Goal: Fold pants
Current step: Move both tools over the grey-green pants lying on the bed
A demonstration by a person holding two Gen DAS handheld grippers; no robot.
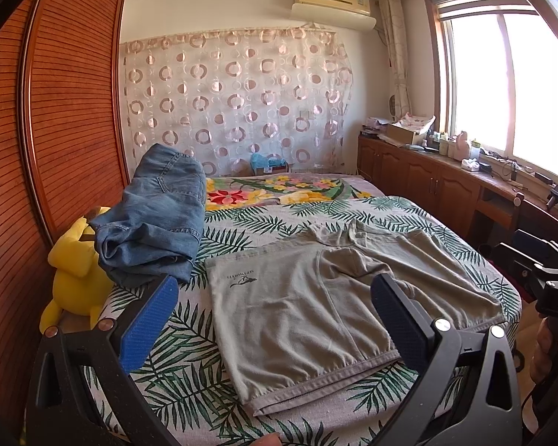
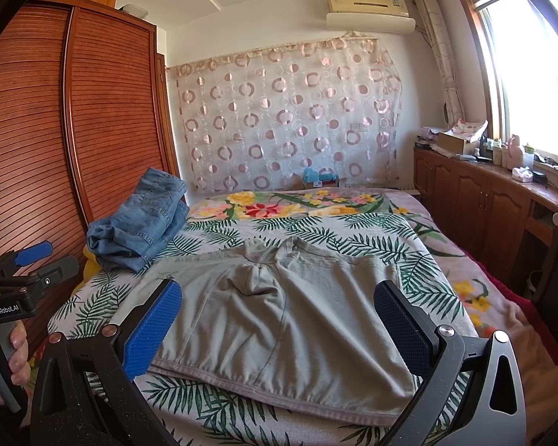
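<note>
A pair of grey-green shorts lies spread flat on the bed, hems toward me and waistband at the far side; the right wrist view shows the same shorts. My left gripper hovers open above their left half, nothing between its blue pads. My right gripper is open too, held above the hem edge. In the left wrist view the right gripper's black body shows at the right edge. The left gripper's body, with a hand on its grip, shows at the left of the right wrist view.
A crumpled pile of blue jeans sits on the bed's far left, over a yellow plush toy. A wooden slatted wardrobe stands close on the left. The leaf-print bedsheet covers the bed. Low wooden cabinets run under the window at right.
</note>
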